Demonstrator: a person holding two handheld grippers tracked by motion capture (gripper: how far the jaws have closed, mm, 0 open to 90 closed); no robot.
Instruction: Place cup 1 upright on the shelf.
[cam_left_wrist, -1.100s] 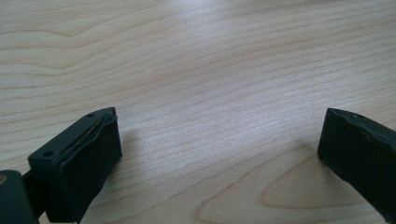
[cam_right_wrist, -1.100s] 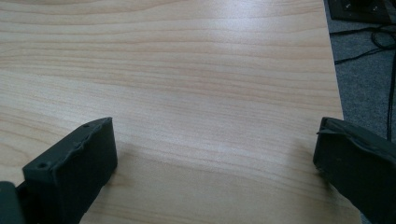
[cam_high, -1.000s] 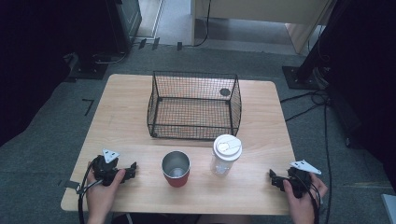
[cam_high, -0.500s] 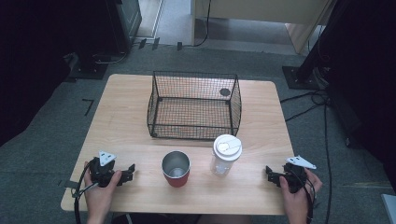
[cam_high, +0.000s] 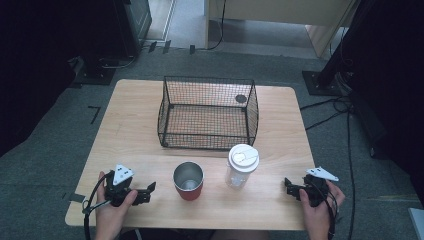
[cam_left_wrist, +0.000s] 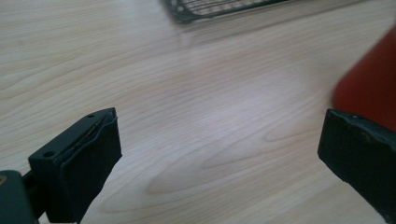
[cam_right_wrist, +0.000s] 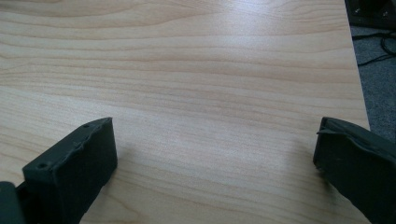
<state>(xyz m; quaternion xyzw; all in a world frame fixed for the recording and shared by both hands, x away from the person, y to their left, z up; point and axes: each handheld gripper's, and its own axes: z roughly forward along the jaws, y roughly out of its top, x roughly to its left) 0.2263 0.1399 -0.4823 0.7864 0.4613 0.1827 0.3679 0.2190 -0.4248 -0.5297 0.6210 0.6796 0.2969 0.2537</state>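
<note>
Left gripper (cam_high: 150, 188) jaws wide apart, empty, near red cup (cam_high: 188, 180). Right gripper (cam_high: 289, 185) likewise, beside lidded clear cup (cam_high: 242, 166). Wire basket (cam_high: 207, 113) behind on desk (cam_high: 130, 130).

No legible text or labels

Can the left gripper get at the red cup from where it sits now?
Probably yes. The left gripper rests on the table beside the red cup, jaws wide open and pointing toward it, with bare wood between them. In the left gripper view the cup's red wall sits just past one jaw.
</note>
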